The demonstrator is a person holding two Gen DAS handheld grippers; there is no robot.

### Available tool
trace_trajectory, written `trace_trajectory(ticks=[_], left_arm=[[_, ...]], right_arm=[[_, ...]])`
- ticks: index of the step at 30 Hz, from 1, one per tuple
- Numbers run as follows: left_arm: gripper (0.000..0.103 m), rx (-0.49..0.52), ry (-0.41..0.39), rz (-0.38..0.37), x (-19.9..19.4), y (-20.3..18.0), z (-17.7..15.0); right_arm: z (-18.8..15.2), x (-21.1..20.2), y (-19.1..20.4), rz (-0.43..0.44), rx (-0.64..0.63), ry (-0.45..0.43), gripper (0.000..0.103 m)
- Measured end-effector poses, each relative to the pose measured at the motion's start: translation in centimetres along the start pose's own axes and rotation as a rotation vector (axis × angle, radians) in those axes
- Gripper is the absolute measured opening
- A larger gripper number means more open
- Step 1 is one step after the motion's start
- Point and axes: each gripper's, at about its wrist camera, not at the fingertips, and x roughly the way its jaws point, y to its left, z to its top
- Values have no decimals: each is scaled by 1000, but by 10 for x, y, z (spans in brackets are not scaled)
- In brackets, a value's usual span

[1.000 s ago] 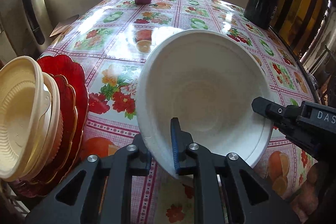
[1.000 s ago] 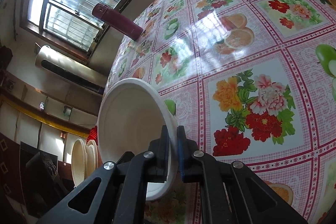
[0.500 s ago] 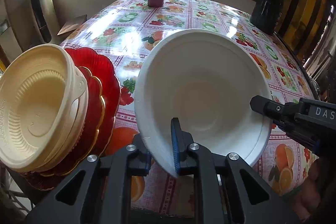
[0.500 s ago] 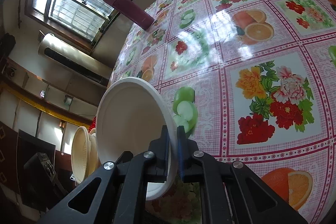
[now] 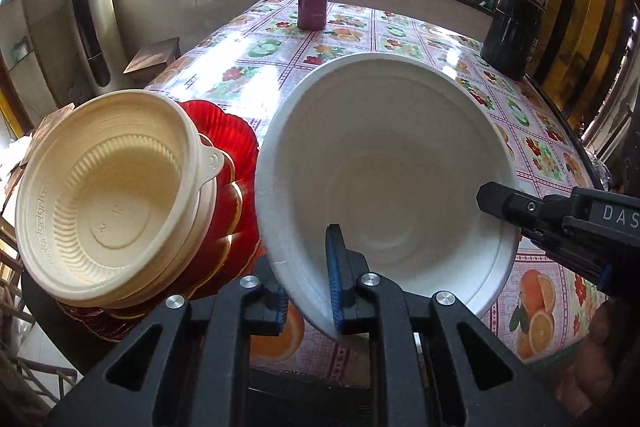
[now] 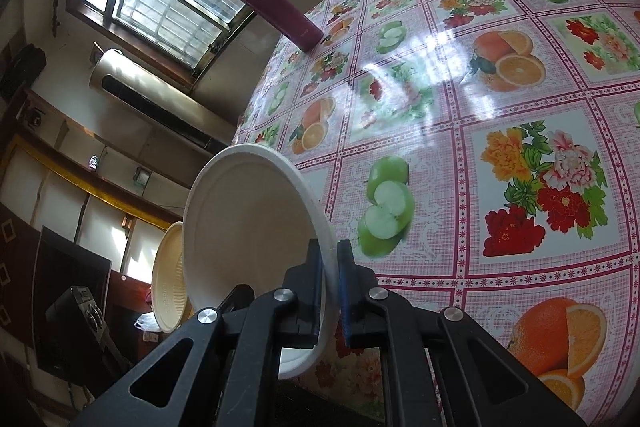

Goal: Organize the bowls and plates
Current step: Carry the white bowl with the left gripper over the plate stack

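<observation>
Left wrist view: left gripper [image 5: 308, 287] clamped on the white bowl's [image 5: 384, 171] near rim – right gripper [image 6: 329, 281] pinches its opposite rim; cream bowls [image 5: 108, 203] beside it

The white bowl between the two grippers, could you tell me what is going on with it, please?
A person holds the white bowl tilted above the flowered tablecloth, with both handheld grippers clamped on its rim: the left gripper at the near edge, the right gripper on the opposite side. To the left, cream bowls stand on edge against red plates, and the white bowl is not yet with them.
</observation>
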Motion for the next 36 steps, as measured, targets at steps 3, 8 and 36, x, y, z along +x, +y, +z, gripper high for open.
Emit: trace_trajectory(ticks=[3, 8, 36], left_arm=[[15, -5, -11, 7, -6, 4, -1], [15, -17, -31, 26, -17, 12, -2], [15, -156, -144, 194, -54, 108, 17]], right_arm=[[-2, -1, 7, 10, -13, 2, 7], [-1, 0, 21, 28, -43, 9, 9], [-1, 47, 153, 148, -275, 80, 11]])
